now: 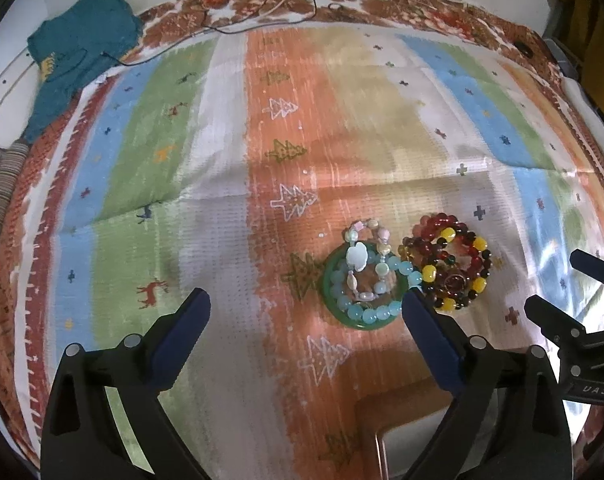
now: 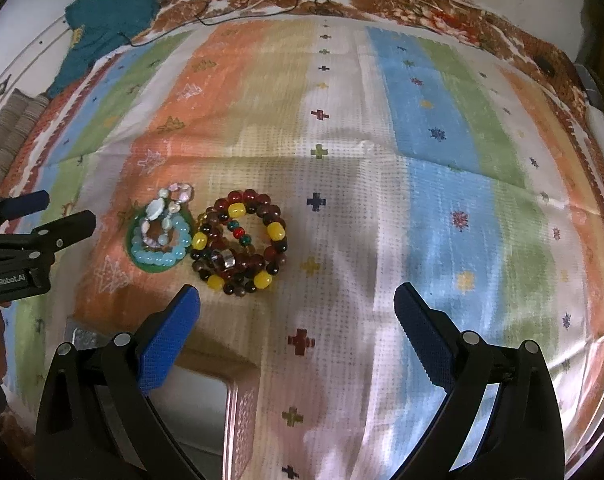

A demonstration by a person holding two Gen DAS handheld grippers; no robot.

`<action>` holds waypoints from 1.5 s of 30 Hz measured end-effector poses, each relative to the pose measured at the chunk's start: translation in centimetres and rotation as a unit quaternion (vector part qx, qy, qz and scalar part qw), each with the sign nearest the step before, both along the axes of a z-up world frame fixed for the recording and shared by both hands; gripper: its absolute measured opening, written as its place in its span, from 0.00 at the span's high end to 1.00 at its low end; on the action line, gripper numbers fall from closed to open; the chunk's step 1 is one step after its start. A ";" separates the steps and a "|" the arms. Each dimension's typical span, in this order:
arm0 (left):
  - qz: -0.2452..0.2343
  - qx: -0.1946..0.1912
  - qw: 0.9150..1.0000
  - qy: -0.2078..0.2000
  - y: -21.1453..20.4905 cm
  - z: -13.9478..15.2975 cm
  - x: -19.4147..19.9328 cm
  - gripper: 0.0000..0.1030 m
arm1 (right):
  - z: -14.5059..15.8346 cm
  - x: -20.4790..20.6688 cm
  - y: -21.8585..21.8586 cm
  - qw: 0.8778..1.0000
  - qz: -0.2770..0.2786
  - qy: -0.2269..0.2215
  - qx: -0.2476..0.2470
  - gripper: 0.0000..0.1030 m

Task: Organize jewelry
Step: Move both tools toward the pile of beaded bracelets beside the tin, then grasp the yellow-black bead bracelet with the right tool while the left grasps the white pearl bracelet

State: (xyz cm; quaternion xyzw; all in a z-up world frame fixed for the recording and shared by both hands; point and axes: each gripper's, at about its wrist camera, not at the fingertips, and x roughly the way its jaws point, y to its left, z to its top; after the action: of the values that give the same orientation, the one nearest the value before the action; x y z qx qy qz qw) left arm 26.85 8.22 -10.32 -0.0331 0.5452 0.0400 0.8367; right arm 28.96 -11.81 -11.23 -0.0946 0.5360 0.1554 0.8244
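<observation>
A pile of jewelry lies on the striped cloth. A green bangle point(image 1: 333, 316) point(image 2: 152, 267) carries a pale blue bead bracelet point(image 1: 375, 312) point(image 2: 162, 255) and a pastel shell bracelet point(image 1: 357, 258) point(image 2: 158, 210). Beside it on the right lies a heap of red, brown and yellow bead bracelets point(image 1: 449, 268) point(image 2: 242, 244). My left gripper point(image 1: 305, 304) is open and empty, hovering just in front of the bangle. My right gripper point(image 2: 298, 300) is open and empty, in front and right of the bead heap; it shows in the left wrist view point(image 1: 553, 280). The left gripper shows in the right wrist view point(image 2: 58, 212).
A box with a pale inside and copper-coloured rim point(image 1: 381, 432) point(image 2: 242, 400) sits at the near edge below the grippers. A teal knitted cloth point(image 1: 78, 48) point(image 2: 110, 16) lies at the far left. Thin cables point(image 1: 262, 20) run along the far edge.
</observation>
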 end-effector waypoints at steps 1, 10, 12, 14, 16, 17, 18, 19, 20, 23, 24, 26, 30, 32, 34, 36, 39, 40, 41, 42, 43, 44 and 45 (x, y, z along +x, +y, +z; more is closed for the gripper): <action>-0.001 -0.002 1.000 0.003 0.0 -0.3 0.3 0.11 | -0.2 0.2 0.1 1.000 0.000 0.002 -0.001 0.04; -0.011 -0.007 1.000 0.017 -0.2 -2.0 2.6 0.16 | -1.5 2.0 0.9 1.000 -0.002 0.013 -0.016 0.04; -0.011 -0.002 1.000 0.023 -0.3 -2.4 3.0 0.18 | -1.8 2.3 1.1 1.000 -0.001 0.016 -0.017 0.05; -0.017 0.000 1.000 0.025 -0.5 -2.6 3.4 0.19 | -2.0 2.6 1.2 1.000 -0.001 0.018 -0.019 0.10; -0.018 0.002 1.000 0.025 -0.5 -2.8 3.9 0.20 | -2.2 2.9 1.4 1.000 0.000 0.021 -0.020 0.12; -0.018 -0.001 1.000 0.024 -0.5 -2.9 4.2 0.20 | -2.3 3.0 1.5 1.000 0.000 0.021 -0.020 0.13; -0.018 -0.003 1.000 0.024 -0.5 -3.0 4.3 0.21 | -2.4 3.1 1.6 1.000 0.001 0.021 -0.021 0.13; -0.018 -0.003 1.000 0.024 -0.6 -3.1 4.6 0.22 | -2.5 3.1 1.7 1.000 0.003 0.022 -0.022 0.15; -0.019 -0.002 1.000 0.024 -0.6 -3.2 4.7 0.23 | -2.6 3.2 1.8 0.999 0.004 0.023 -0.023 0.18; -0.022 0.003 0.999 0.035 -0.7 -3.8 5.4 0.31 | -3.0 3.5 2.1 0.999 0.008 0.030 -0.024 0.27; -0.025 0.000 0.999 0.037 -0.7 -4.0 5.6 0.32 | -3.1 3.5 2.1 0.999 0.008 0.031 -0.025 0.28; -0.032 -0.007 0.999 0.038 -0.8 -4.4 5.8 0.33 | -3.4 3.7 2.3 0.999 0.009 0.030 -0.028 0.35; -0.033 -0.007 0.998 0.045 -1.0 -5.1 6.2 0.39 | -3.8 4.0 2.5 0.999 0.013 0.032 -0.027 0.48; -0.034 -0.006 0.998 0.051 -1.2 -5.5 6.3 0.48 | -4.2 4.2 2.8 0.999 0.018 0.039 -0.027 0.56; -0.039 -0.004 0.998 0.050 -1.5 -5.8 6.2 0.51 | -4.4 4.3 3.0 0.998 0.021 0.041 -0.031 0.61; -0.039 -0.012 0.998 0.050 -1.5 -5.8 6.3 0.58 | -4.5 4.3 3.1 0.998 0.023 0.041 -0.031 0.69; -0.040 -0.021 0.998 0.050 -1.7 -5.7 6.2 0.75 | -4.5 4.4 3.2 0.998 0.030 0.044 -0.025 0.78; -0.040 -0.023 0.998 0.049 -1.7 -5.7 6.3 0.82 | -4.6 4.3 3.3 0.998 0.033 0.045 -0.024 0.83; -0.038 -0.024 0.998 0.049 -1.8 -5.7 6.3 0.87 | -4.6 4.2 3.5 0.998 0.037 0.046 -0.025 0.86; -0.037 -0.023 0.998 0.049 -1.8 -5.8 6.2 0.87 | -4.6 4.0 3.6 0.998 0.039 0.045 -0.026 0.87; -0.037 -0.023 0.998 0.048 -1.8 -5.8 6.2 0.87 | -4.7 4.0 3.7 0.998 0.042 0.044 -0.027 0.88; -0.036 -0.024 0.998 0.047 -1.8 -5.8 6.1 0.87 | -4.7 3.9 3.7 0.998 0.043 0.044 -0.026 0.88; -0.036 -0.024 0.998 0.046 -1.8 -5.8 6.1 0.88 | -4.7 3.9 3.7 0.998 0.044 0.044 -0.025 0.88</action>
State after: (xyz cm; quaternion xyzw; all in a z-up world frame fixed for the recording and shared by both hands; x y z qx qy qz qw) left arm 32.99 6.40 -16.12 -0.0319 0.5851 -0.0015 0.8103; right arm 32.84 -8.06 -15.92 -0.1319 0.5705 0.1816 0.7900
